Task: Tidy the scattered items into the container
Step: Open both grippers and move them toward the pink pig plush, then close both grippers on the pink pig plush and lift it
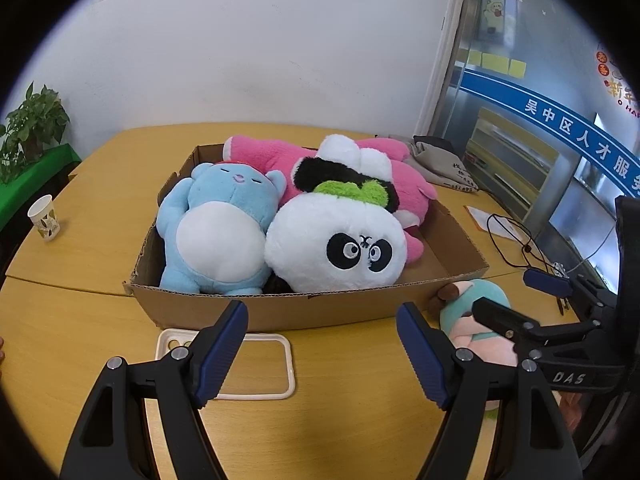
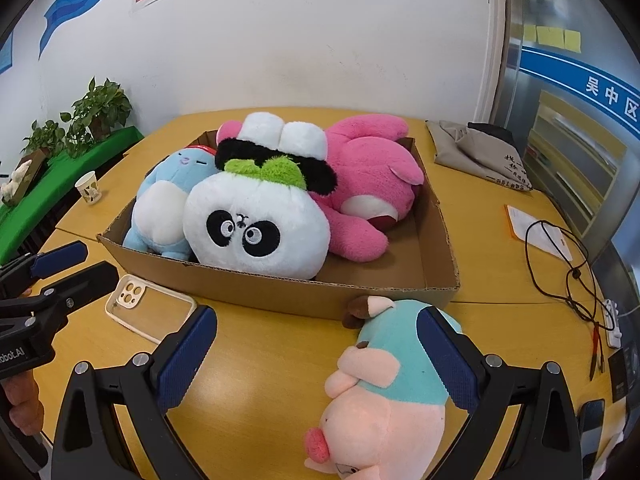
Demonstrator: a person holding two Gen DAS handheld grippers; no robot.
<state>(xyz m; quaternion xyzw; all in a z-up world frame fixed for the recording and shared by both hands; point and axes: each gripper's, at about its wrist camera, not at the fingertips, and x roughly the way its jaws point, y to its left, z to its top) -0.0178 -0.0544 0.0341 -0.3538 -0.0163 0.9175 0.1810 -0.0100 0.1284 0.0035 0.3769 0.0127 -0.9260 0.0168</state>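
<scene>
Presently, the right tool (image 2: 316, 354) stands wide, holding nothing; its right pad lies against or just over the teal back of the pig plush (image 2: 384, 392), which lies on its side at the lower centre-right of the right wrist frame, snout toward the camera, outside the cardboard box (image 2: 280, 292) and just beside its near wall. The left tool (image 1: 322, 354) is likewise wide and unloaded, hovering at the bottom of the left wrist frame above a clear phone case (image 1: 256, 364) that lies flat on the tabletop (image 1: 80, 320), close to the box front. Judgement: the pig is light, soft and compressible; a grip across the plump midsection should hold, whereas ears or limbs would likely slip or stretch. The case looks thin, stiff and smooth; an edge pinch appears advisable. Further back, mid-frame, the box already contains a panda plush (image 2: 256, 232), a blue plush (image 1: 218, 232) and a pink plush (image 2: 372, 176), packed closely, leaving free space mainly at the box's right end. Beyond, at left, a paper cup (image 1: 43, 216) stands on the tabletop.
</scene>
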